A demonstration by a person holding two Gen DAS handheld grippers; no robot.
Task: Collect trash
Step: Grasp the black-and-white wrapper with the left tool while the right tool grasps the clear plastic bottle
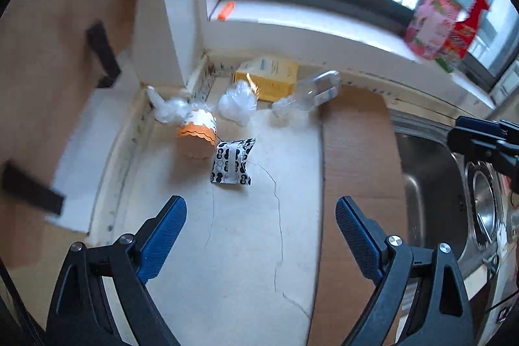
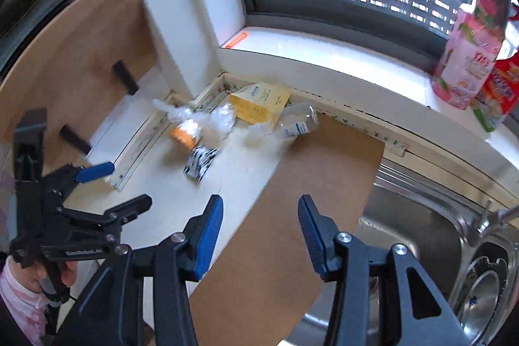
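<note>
Trash lies in the counter's back corner: an orange paper cup (image 1: 196, 135) on its side, a black-and-white packet (image 1: 232, 162), crumpled clear plastic (image 1: 236, 102), a yellow box (image 1: 267, 77) and a clear bottle (image 1: 308, 93). My left gripper (image 1: 261, 216) hangs open above the white counter, short of the packet, with nothing between its blue pads. In the right wrist view the same cup (image 2: 185, 135), packet (image 2: 201, 162), box (image 2: 259, 102) and bottle (image 2: 295, 122) lie further off. My right gripper (image 2: 259, 216) stands open and empty over a brown board, with the left gripper (image 2: 129, 184) to its left.
A brown board (image 2: 308, 184) partly covers the steel sink (image 2: 421, 232) on the right. Pink and red bottles (image 2: 467, 54) stand on the window sill (image 2: 324, 54). A wooden cabinet with black handles (image 1: 102, 54) bounds the left. The counter (image 1: 243, 265) is cracked.
</note>
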